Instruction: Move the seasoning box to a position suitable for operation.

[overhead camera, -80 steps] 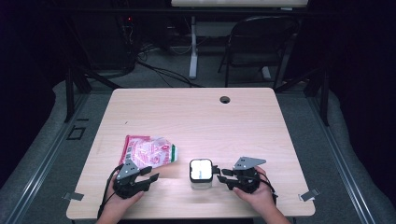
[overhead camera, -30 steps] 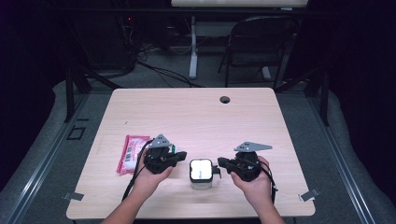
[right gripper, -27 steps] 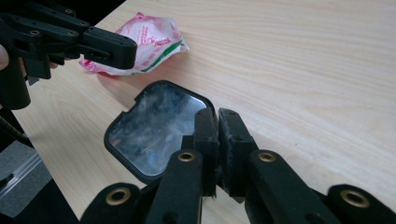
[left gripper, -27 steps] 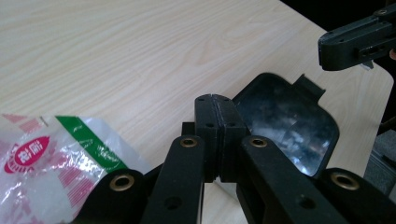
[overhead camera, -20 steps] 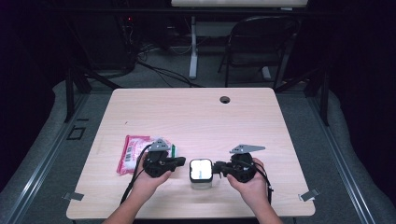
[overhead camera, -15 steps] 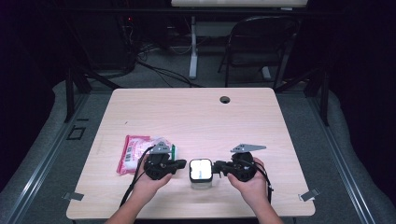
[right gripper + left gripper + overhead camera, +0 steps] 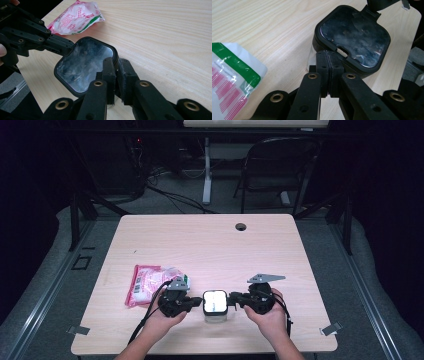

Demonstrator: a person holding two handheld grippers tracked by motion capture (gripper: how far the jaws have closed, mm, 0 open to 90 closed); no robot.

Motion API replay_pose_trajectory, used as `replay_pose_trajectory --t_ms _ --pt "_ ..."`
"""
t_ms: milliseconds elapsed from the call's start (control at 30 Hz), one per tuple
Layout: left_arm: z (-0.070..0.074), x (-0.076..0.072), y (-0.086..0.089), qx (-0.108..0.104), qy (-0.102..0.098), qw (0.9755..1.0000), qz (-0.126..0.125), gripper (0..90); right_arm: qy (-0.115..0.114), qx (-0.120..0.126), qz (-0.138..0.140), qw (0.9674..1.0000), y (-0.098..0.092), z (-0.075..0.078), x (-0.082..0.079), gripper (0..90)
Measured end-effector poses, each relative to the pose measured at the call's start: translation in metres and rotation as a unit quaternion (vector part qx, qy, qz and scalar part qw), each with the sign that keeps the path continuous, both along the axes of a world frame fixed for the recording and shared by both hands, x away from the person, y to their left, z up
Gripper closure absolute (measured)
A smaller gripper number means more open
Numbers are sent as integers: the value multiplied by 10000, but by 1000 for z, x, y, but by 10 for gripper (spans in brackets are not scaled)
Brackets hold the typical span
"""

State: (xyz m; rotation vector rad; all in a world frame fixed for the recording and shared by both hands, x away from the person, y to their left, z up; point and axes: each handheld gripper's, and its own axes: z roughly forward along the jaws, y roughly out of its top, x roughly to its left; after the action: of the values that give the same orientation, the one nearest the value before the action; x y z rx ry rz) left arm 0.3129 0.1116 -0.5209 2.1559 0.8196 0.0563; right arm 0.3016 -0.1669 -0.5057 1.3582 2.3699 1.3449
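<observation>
Both hands have drawn in toward the small container since the earlier frames; the left one left the pink packet and came across to the box's near side. Left gripper (image 7: pixel 327 75) has its jaws pressed flat together, the tip touching the lid's rim by the little latch notch, gripping nothing. Right gripper (image 7: pixel 117 75) shows a narrow slit between its pads, which have just been closing a little; it sits at the opposite rim, and whether it pinches the lid's edge I cannot tell. Between them the container (image 7: pixel 215 304) stands near the bench's (image 7: pixel 210 245) front edge. It looks light, rigid plastic with a glossy, slippery lid; the raised rim and tab seem the best purchase. Off to the left lies the soft packet (image 7: pixel 150 282).
</observation>
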Motion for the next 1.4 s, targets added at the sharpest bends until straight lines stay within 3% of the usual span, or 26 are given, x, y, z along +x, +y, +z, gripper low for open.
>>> replay_pose_trajectory --t_ms 433,1000,1400 --pt "0 1 1 26 106 9999 -109 877 3 49 0 10000 -1 -1 0 846" --pt "3 -1 0 -146 25 9998 -136 870 7 49 0 10000 -2 -1 0 846" --pt "8 -1 -1 -227 -57 9996 -135 862 -15 180 -45 9998 -4 -4 -2 840"
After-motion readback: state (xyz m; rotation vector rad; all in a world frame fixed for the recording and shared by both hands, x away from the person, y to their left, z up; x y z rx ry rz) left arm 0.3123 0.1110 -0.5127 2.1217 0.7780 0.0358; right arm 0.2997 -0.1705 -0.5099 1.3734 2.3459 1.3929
